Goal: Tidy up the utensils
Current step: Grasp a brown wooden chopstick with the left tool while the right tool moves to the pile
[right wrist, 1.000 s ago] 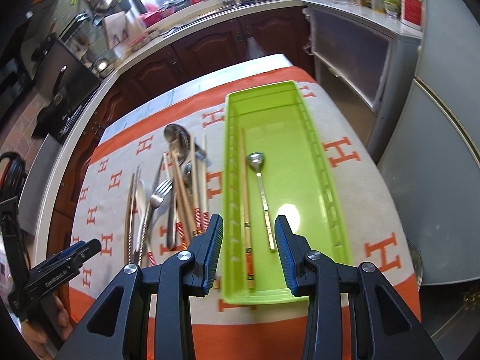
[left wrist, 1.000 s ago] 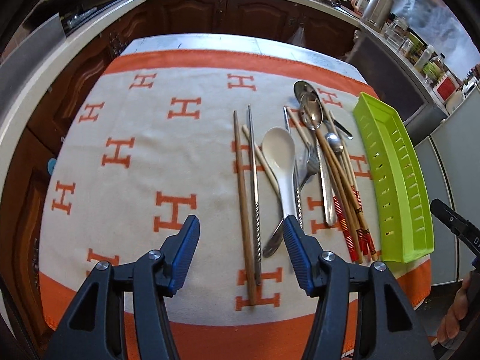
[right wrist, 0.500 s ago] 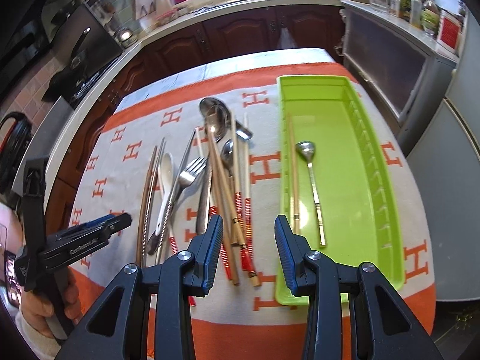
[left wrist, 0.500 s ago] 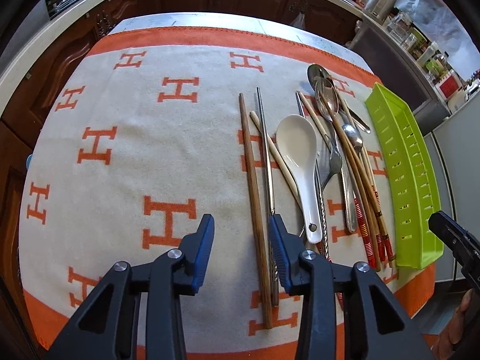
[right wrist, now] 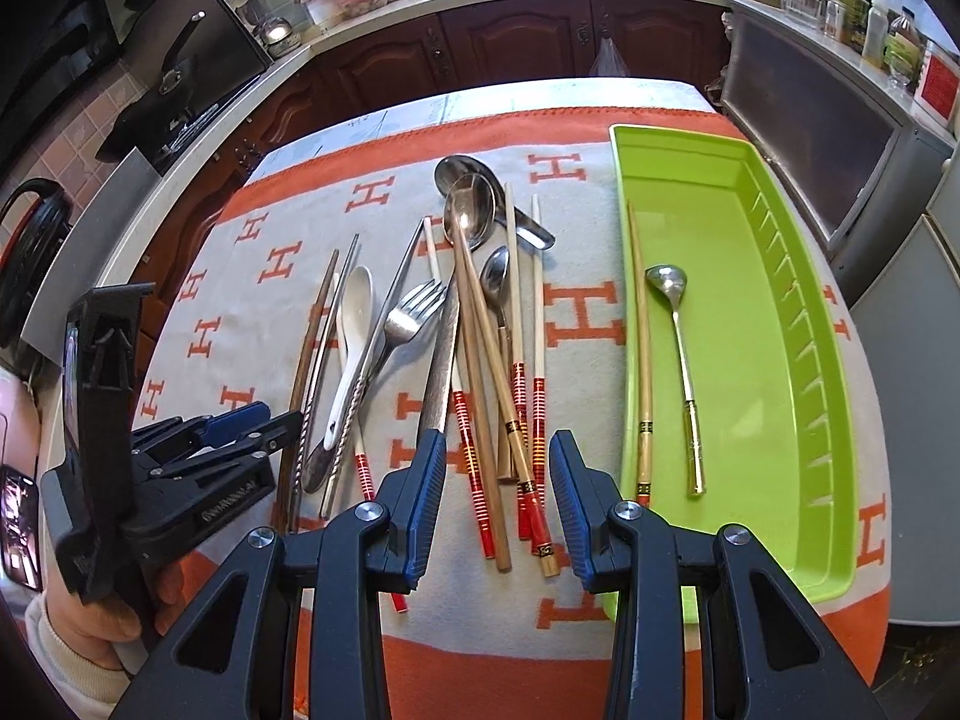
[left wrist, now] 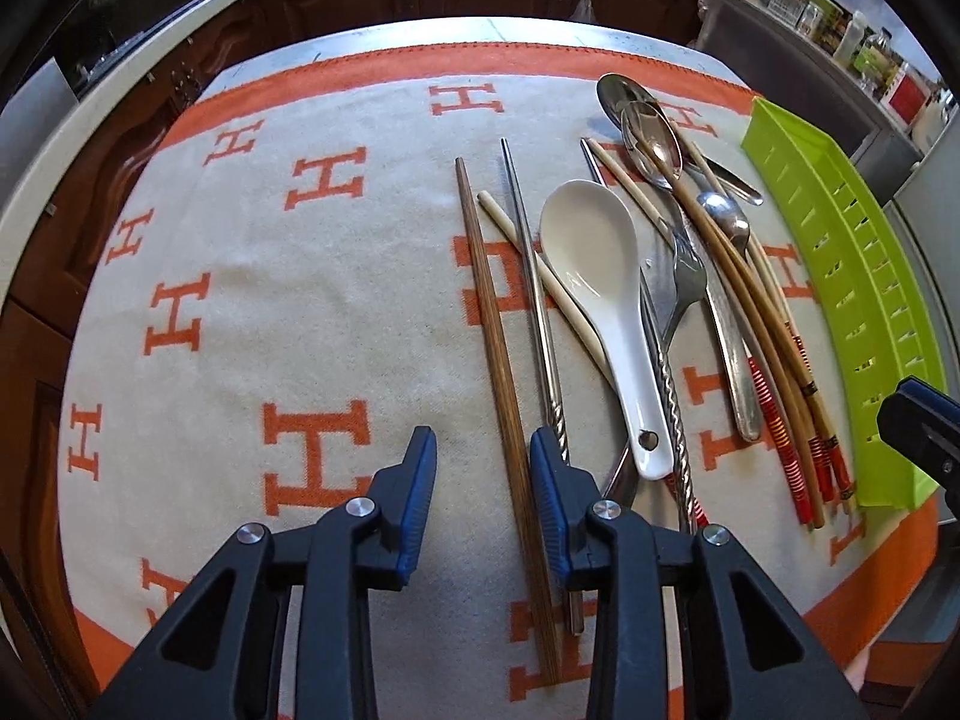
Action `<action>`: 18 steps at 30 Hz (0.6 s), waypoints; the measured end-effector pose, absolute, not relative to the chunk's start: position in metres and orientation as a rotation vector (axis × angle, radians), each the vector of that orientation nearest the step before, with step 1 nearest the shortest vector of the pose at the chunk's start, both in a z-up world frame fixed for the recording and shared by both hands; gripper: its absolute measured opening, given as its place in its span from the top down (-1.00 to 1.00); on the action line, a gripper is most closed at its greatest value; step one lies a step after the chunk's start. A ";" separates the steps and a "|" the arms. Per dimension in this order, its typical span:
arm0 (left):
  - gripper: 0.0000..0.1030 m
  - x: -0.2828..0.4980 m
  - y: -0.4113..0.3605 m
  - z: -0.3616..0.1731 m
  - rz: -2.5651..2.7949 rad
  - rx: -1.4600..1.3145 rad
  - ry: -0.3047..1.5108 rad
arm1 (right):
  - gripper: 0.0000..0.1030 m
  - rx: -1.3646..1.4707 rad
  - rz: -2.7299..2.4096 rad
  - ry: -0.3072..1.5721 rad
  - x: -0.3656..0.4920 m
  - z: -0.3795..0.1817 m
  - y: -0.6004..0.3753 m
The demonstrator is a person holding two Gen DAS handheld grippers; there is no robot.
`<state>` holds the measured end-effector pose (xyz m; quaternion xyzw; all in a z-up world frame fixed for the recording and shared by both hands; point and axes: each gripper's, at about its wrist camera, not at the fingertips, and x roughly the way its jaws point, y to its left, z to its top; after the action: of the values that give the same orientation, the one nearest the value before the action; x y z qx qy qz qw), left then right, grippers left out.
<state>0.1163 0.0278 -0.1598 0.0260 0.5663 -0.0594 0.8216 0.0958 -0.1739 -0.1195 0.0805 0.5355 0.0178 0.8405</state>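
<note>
Utensils lie in a row on an orange-and-cream cloth [left wrist: 252, 276]. My left gripper [left wrist: 483, 480] hangs low over the near end of a dark wooden chopstick [left wrist: 486, 300]. Its jaws are closing, with the chopstick between them, close to the right pad, and neither pad pressing on it. Beside it lie a steel chopstick [left wrist: 534, 276], a white ceramic spoon [left wrist: 600, 288] and a fork [left wrist: 684, 276]. My right gripper [right wrist: 498, 480] stands open above several red-banded chopsticks [right wrist: 468, 438]. The green tray [right wrist: 738, 360] holds a bamboo chopstick [right wrist: 642, 348] and a gold-handled spoon [right wrist: 678, 336].
The left gripper [right wrist: 252, 426] and the hand holding it show at the left of the right wrist view. Two large steel spoons [right wrist: 468, 204] lie at the far end of the pile. Dark kitchen cabinets [right wrist: 510, 42] and a counter run behind the table; a fridge stands on the right.
My left gripper has sunk toward the cloth and its jaws have narrowed around the dark wooden chopstick. My right gripper has moved left, from over the green tray to over the red-banded chopsticks.
</note>
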 end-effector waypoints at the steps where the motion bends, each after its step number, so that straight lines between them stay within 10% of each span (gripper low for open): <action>1: 0.37 0.116 0.028 -0.159 -0.120 0.056 1.201 | 0.29 0.170 0.040 1.134 0.097 -0.121 -0.174; 18: 0.92 0.105 0.047 -0.160 -0.128 -0.048 1.131 | 0.29 0.158 0.153 1.122 0.101 -0.130 -0.142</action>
<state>0.1052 0.0466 -0.1598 -0.0225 0.5356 -0.0604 0.8420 0.1007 -0.1418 -0.1296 0.0747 0.5311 0.0723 0.8409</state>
